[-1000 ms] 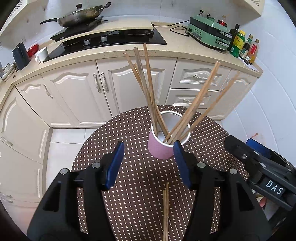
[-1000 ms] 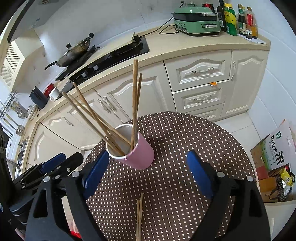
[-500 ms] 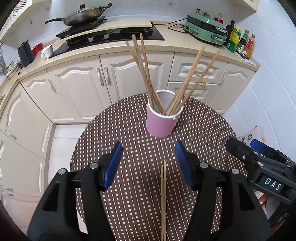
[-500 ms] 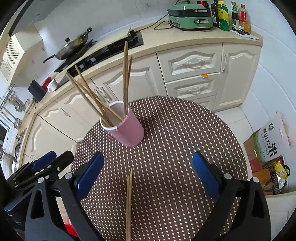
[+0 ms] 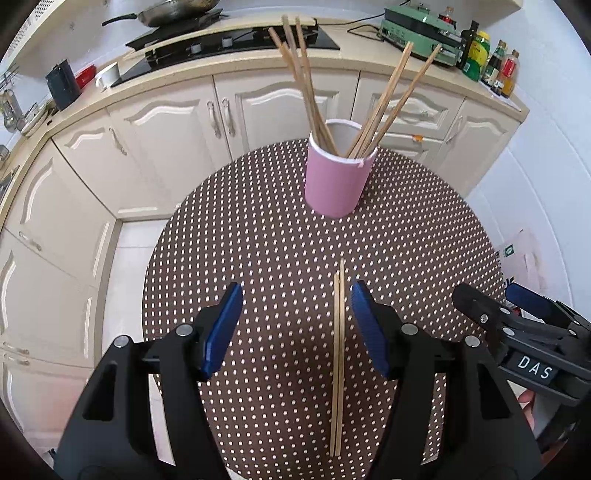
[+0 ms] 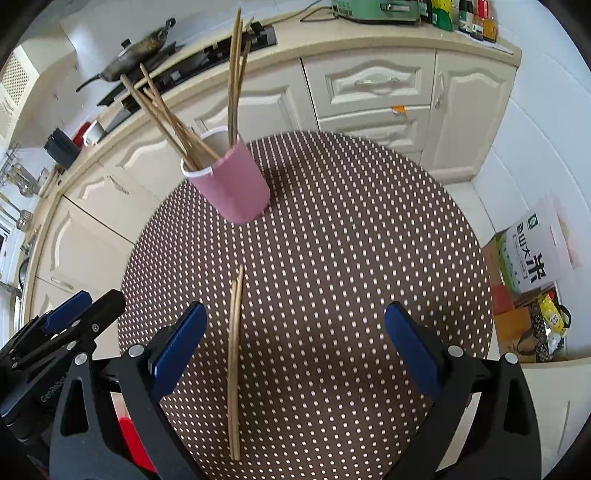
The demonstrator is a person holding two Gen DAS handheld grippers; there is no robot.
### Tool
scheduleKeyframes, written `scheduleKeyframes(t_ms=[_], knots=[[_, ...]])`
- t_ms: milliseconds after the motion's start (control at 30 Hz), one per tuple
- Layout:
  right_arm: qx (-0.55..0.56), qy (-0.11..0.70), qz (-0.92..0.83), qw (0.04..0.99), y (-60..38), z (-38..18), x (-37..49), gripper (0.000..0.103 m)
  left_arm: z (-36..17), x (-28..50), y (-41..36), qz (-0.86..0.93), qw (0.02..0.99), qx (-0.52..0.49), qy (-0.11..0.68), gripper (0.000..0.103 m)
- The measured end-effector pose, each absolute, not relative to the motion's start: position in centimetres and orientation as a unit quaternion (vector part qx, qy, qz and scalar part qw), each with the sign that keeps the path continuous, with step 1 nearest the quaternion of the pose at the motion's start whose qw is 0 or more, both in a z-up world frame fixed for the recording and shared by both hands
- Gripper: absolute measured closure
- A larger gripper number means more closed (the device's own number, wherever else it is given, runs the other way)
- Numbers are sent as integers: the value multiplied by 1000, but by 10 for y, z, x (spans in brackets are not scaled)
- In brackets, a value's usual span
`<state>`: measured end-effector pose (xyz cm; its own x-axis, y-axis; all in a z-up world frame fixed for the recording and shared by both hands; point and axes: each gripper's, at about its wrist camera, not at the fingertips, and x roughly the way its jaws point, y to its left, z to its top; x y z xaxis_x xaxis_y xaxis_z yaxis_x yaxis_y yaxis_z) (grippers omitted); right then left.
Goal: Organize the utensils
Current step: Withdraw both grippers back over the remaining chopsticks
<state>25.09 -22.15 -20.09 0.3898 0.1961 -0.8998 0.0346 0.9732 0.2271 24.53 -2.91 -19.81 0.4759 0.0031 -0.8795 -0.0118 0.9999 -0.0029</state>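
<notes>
A pink cup stands at the far side of the round dotted table, with several wooden chopsticks leaning in it. A loose pair of chopsticks lies flat on the cloth, pointing at the cup. My left gripper hovers open over the pair, which lies just inside its right finger. My right gripper is wide open, and the pair lies just inside its left finger. Neither gripper touches anything. Each shows in the other's view: the right gripper and the left gripper.
Cream kitchen cabinets curve behind the table. On the counter are a hob with a wok, a green appliance and bottles. A cardboard box and bags sit on the floor to the right.
Both grippers have pulled back from the cup toward the near side and sunk a little. The loose pair now shows at full length. The right jaws have widened.
</notes>
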Motion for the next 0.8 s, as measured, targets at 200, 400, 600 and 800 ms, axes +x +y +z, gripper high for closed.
scheduleKeyframes(t_ms=[200, 400, 600, 800], knots=[[88, 575, 48, 812, -213, -224, 242, 10, -220, 234, -24, 15, 845, -4, 534, 42], [72, 602, 47, 794, -203, -249, 236, 10, -240, 226, -18, 19, 831, -4, 556, 42], [57, 623, 50, 778, -192, -270, 234, 10, -262, 222, -11, 25, 815, 1, 579, 42], [35, 642, 56, 764, -175, -290, 235, 10, -279, 219, -5, 33, 799, 1, 600, 42]])
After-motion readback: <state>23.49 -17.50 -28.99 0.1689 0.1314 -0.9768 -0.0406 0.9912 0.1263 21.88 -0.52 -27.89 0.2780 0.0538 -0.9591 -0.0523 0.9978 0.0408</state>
